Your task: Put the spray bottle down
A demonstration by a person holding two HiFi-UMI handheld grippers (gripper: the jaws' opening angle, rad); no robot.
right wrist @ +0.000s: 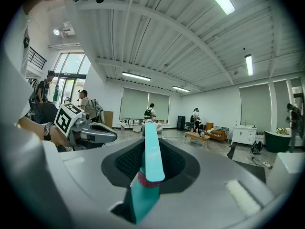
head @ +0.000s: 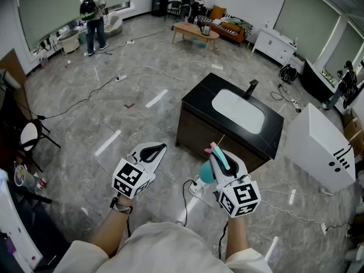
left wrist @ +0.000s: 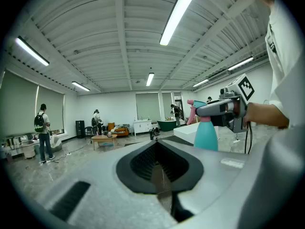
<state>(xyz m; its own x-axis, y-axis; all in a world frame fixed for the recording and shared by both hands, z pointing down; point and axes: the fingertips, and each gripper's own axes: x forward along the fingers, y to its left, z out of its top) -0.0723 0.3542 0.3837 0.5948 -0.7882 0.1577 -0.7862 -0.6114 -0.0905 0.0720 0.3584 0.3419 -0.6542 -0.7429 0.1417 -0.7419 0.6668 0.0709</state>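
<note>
- The spray bottle [head: 206,173] is grasped in the right gripper [head: 218,152]; its jaws are clenched on the neck just under the pink collar.
- In the right gripper view, the teal spray head [right wrist: 151,152] is seen standing up between the jaws, and the teal body [right wrist: 141,198] is seen dropping away below them.
- From the left gripper view, the bottle [left wrist: 206,133] is shown roughly upright, hanging under the right gripper [left wrist: 199,110], with the pink nozzle pointed away from the hand.
- The bottle is held in the air, clear of any surface, just in front of the black sink cabinet [head: 196,124] in the head view.
- The left gripper [head: 158,148] is held level beside the right one, apart from it; its jaws are pressed together with nothing between them.
- A white basin [head: 238,111] is set into the cabinet top, and a white box [head: 321,147] is seen to its right.
</note>
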